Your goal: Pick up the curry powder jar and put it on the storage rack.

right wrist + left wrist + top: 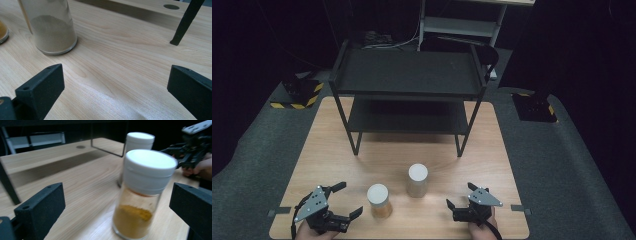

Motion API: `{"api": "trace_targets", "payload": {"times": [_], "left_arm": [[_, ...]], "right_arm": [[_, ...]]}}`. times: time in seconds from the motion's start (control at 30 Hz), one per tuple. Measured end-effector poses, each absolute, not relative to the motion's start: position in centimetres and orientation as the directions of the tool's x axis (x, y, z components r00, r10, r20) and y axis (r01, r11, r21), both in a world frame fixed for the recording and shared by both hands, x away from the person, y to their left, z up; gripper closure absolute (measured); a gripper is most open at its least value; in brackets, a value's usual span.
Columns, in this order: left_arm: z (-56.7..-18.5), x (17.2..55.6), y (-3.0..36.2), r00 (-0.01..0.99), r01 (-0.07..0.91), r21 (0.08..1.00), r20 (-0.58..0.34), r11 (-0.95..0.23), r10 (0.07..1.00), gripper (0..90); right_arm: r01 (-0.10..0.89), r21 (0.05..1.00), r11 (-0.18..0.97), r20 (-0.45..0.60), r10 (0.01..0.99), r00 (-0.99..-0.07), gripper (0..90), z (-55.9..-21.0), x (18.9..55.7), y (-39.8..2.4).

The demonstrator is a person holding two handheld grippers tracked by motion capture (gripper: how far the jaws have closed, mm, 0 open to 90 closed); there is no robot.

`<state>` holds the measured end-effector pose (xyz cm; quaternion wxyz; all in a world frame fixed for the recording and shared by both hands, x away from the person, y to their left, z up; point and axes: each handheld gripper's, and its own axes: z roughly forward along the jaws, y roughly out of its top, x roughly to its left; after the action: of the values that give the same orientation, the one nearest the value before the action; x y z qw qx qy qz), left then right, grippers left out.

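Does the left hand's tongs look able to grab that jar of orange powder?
Probably yes. The left tongs stand wide open, and the orange jar sits upright just ahead between their jaws. Only bare table lies between them; the grey jar stands farther back, out of the way.

Light falls from above onto the wooden table [412,150], while the surroundings sink into near black. The shelf rack [407,75] casts a soft shadow beneath itself. In the left gripper view the orange spice jar [142,195] between the fingers [42,207] is smeared by motion blur. In the right gripper view a pale glare lies on the wood between the fingers [40,87]; the grain is sharp.
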<state>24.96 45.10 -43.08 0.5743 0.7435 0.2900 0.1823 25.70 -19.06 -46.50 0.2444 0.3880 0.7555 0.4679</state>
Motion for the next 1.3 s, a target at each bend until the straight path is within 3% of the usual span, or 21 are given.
{"api": "trace_targets", "payload": {"times": [0.63, 1.3], "left_arm": [[-44.3, 26.1, 41.8, 0.813, 0.21, 0.958, -0.059, -0.197, 0.58, 3.7], [-44.5, 27.6, 40.8, 0.84, 0.179, 0.963, -0.044, -0.201, 0.54, 25.8]], "right_arm": [[0.358, 0.899, 0.254, -0.001, 0.816, -0.578, 0.3, -46.6, 25.7, -19.2], [0.361, 0.899, 0.249, 0.009, 0.813, -0.582, 0.3, -46.6, 25.8, -19.3]]}}
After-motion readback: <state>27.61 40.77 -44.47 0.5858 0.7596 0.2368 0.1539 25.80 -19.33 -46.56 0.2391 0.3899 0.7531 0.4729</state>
